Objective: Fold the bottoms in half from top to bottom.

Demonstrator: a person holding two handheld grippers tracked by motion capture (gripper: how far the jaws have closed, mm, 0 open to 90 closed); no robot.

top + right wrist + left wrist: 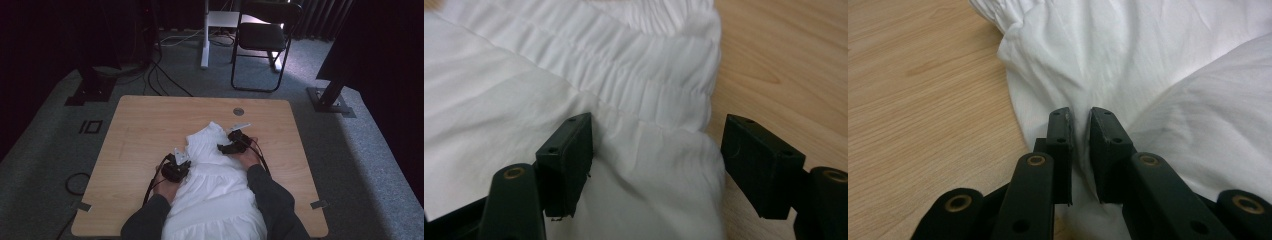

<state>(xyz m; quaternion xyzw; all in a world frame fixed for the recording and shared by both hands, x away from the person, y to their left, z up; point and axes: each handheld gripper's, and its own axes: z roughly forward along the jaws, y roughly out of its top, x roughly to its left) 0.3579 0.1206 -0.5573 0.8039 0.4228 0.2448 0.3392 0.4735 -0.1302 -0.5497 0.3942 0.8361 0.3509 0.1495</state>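
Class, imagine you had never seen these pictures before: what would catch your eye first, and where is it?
A white garment lies crumpled down the middle of the wooden table, brightest thing in a dark room. The left gripper pinches a fold at its edge, jaws nearly closed, while the right gripper stands wide open astride the gathered band. A black chair stands beyond the table.

garment on table, a gripper at each side

the garment [212, 180] lies on the table [145, 130], running from its middle to its near edge; left gripper [176, 166] at its left edge, right gripper [234, 141] at its right edge, farther back.
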